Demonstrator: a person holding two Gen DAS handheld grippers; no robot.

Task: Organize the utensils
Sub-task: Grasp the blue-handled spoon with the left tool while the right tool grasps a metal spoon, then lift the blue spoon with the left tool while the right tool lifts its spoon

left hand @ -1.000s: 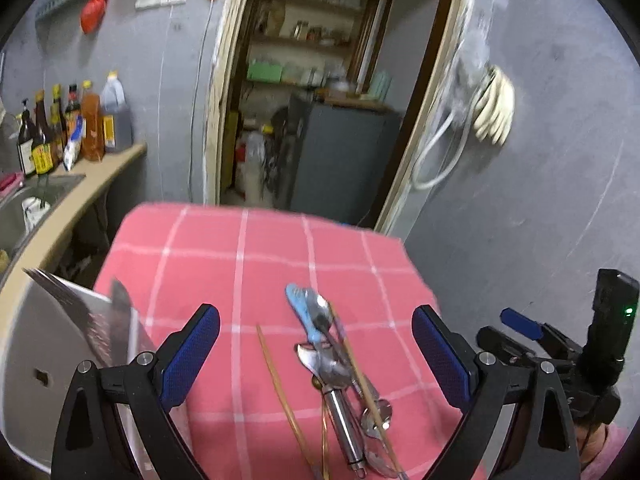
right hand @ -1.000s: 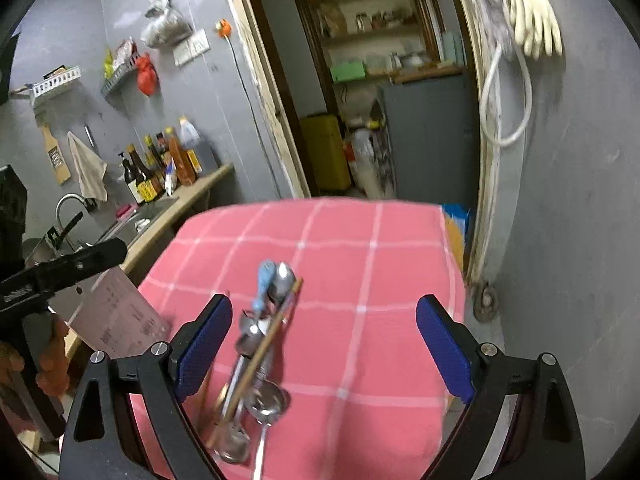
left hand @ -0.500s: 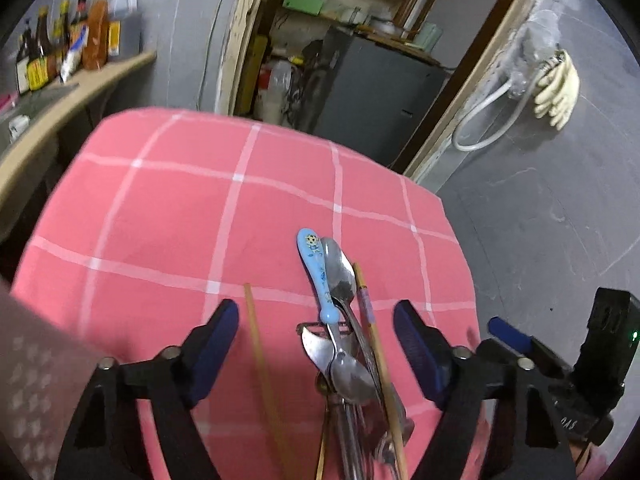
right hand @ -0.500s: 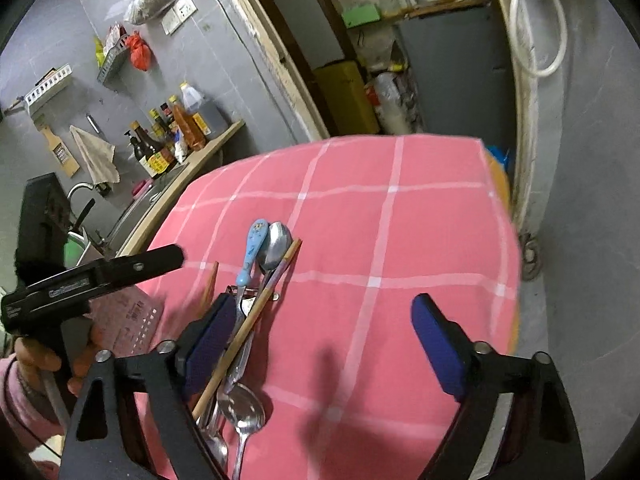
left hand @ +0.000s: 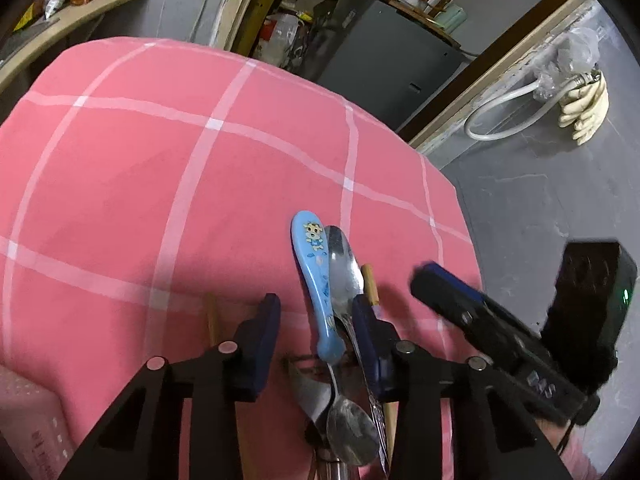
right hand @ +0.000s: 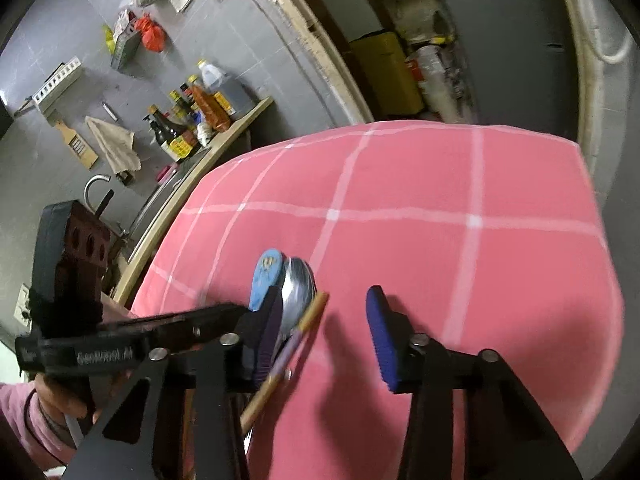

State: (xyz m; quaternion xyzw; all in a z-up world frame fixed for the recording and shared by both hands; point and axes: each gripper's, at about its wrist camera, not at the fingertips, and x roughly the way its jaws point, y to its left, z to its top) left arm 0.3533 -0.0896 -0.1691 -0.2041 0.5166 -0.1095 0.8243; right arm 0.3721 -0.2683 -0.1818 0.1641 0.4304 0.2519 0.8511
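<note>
Your left gripper has just been narrowing its jaws over the near end of the utensil pile; the blue child's spoon and a steel spoon lie between the pads, but the pads do not yet press on either, so it holds nothing. Your right gripper has also been closing and is likewise empty: a wooden chopstick slants through the gap just inside its left pad, with bare cloth to the right.

The pile sits at the near right of the pink checked tablecloth, pieces crossing one another, and a second chopstick lies apart to the left.

Both grippers crowd the same heap. Pick one piece per gripper, I'd judge, and centre it between the pads before you squeeze, or the overlapping handles will drag along.
</note>
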